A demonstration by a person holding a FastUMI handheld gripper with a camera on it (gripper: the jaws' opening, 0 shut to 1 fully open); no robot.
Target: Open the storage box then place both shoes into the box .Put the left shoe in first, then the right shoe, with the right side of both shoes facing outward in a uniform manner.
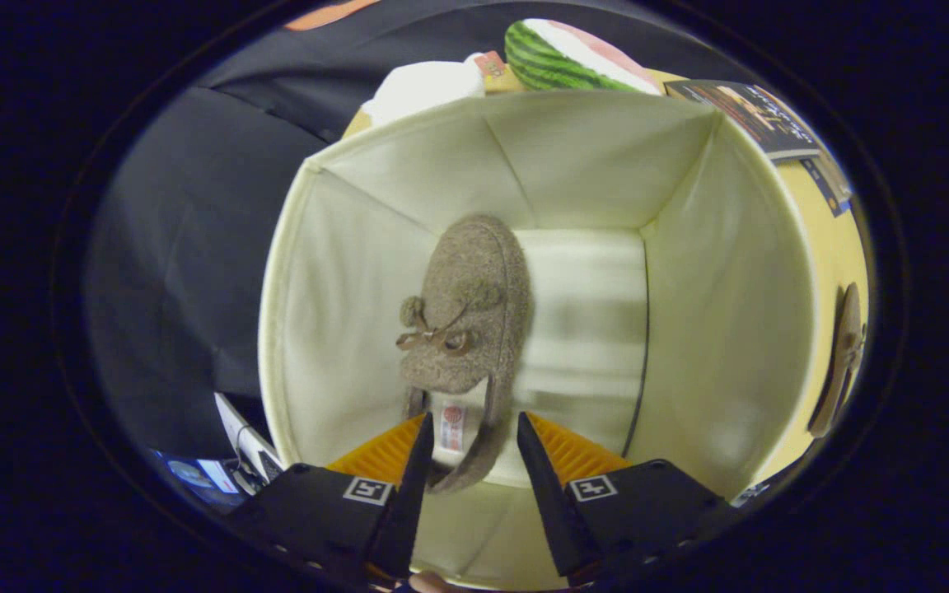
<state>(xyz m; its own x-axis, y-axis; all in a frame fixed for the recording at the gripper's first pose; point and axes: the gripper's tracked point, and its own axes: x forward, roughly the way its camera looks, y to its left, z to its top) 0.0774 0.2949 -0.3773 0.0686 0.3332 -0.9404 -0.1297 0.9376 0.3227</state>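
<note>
Claw [468,428] points down into the open cream fabric storage box [730,272]. Fingers sit moderately apart, straddling the heel end of a brown felt shoe [466,305]. The heel lies in the gap; can't tell whether either pad actually touches it, so grip is unconfirmed. That shoe lies on the box floor, left of centre near the left wall, toe pointing away from the claw, bow and pompoms on top, label visible in the insole at the heel. Rest of the box floor to its right is bare. Second brown shoe [843,362] is outside the box, on the yellow surface [825,247] just beside the right wall. Beyond the far wall: watermelon slice [573,53], a white object [425,86], a dark booklet [759,115].
</note>
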